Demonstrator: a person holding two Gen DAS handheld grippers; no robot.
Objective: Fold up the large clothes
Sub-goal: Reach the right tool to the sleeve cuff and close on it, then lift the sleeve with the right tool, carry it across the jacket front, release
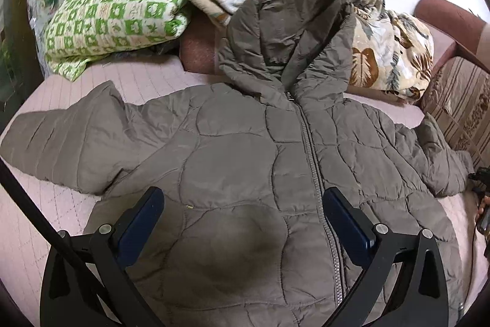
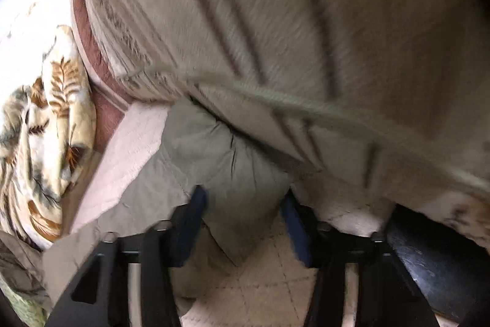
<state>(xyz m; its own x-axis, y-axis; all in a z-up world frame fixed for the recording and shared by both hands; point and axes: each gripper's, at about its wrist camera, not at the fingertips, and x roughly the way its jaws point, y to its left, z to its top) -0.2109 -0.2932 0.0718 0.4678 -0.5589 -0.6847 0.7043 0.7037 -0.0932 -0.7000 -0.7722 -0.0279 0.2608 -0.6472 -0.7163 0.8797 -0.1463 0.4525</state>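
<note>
Plainly, what I have under me is a grey-brown puffer jacket (image 1: 245, 149), quilted in rounded, pebble-like panels with a matte, slightly crinkled shell. It lies face up on the pale pink quilted cover (image 1: 39, 222) of a bed or sofa, its metal zipper (image 1: 312, 155) closed up the front, its hood (image 1: 291, 29) propped against the bedding at the far side, and both sleeves flung outward.

My left gripper (image 1: 243, 201) points steeply down over the jacket's lower chest. Its jaws stand spread wide, blue pads facing each other, with the quilted front showing between them and nothing pinched.

My right gripper (image 2: 245, 204) is at the right sleeve (image 2: 220, 149), which runs to the right edge of the cover. That view is smeared, but the puffy sleeve end bulges between the two blue pads; the jaws are partly drawn in around it, and I cannot tell whether they actually press the cloth.

At the far side sit a folded green-and-cream patterned quilt (image 1: 113, 17) and a plush cream blanket (image 1: 389, 51) printed with brown and grey leaves, piled against a rust-red upholstered back (image 1: 450, 17). A beige striped cushion (image 1: 459, 106) sits on the far right, touching the right sleeve. Below the right gripper I see pale tiled floor (image 2: 269, 290) with diamond lines.
</note>
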